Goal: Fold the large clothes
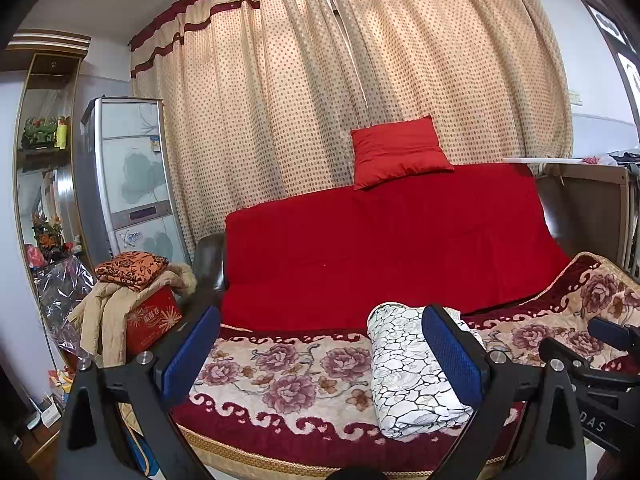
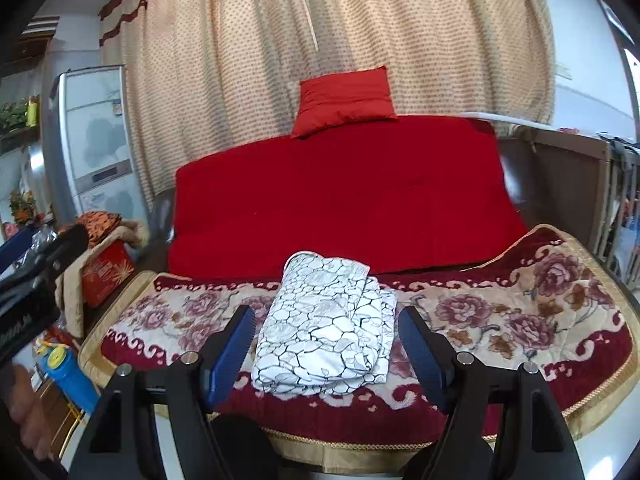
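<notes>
Right wrist view shows the cloth [image 2: 326,324] folded compactly on the sofa [image 2: 520,320] near its front edge; both grippers' jaws gape empty, so folding looks finished.

Little can be read. The other gripper [image 1: 600,412], at the right edge of the left wrist view, bears pale letters ending in "DAS". The red box [image 1: 154,320] far left carries gold characters too small to make out.

Folded garment [image 1: 416,364] right side hidden behind left tongs [image 1: 328,360] finger; right-wrist view's curtain [image 2: 360,32] blurred.
</notes>
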A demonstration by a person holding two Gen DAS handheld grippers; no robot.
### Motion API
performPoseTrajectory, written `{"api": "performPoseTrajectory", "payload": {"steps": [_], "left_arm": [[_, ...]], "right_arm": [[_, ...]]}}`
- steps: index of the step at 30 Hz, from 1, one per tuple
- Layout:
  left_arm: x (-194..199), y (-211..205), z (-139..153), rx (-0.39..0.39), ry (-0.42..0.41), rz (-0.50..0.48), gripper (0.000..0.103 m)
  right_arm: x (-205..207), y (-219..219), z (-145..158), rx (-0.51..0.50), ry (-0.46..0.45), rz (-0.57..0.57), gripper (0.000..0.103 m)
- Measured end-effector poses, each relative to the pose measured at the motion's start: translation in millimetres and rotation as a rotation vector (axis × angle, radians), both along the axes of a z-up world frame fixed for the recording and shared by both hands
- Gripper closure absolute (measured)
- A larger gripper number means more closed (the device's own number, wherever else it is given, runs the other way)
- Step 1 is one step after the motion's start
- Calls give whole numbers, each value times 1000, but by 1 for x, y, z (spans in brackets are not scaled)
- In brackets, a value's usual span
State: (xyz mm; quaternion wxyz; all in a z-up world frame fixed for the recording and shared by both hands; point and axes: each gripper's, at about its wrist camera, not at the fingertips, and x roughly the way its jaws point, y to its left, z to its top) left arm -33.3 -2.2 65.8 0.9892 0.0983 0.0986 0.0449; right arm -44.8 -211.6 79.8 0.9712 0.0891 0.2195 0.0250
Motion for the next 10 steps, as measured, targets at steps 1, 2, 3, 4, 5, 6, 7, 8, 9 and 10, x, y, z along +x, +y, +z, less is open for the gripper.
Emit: {"api": "performPoseTrajectory", "payload": {"steps": [1,2,3,4,5,6,7,8,9,10], "left_arm": [[0,1,0,-1,-1,1,2],[-1,2,-1,-4,-2,1,2],[-1,3,-1,-5,-2,0,2],[0,3,-1,-6,-2,2,2],[1,4,-1,-9,-1,3,2],[2,5,-2,-12,-1,2,2],[2,6,-3,-16,-4,-1,2],[3,6,-3,-19,-6,0,2],[4,8,-4,-27,-5,6,2],[5,9,-5,-33,-1,8,2]], "right_arm": [[0,1,0,-2,-4,-9,26],[0,4,0,-9,-5,-18,26],[1,6,-1,-19,-7,-25,26],[0,8,-1,-20,-12,-28,26],[-1,9,-1,-17,-18,-30,26],[-1,10,-1,-16,-24,-32,26],[-1,11,-1,-25,-30,-35,26],[-1,13,-1,-33,-30,-33,26],[0,14,-1,-40,-28,-30,26],[1,15,-2,-40,-25,-26,26]]}}
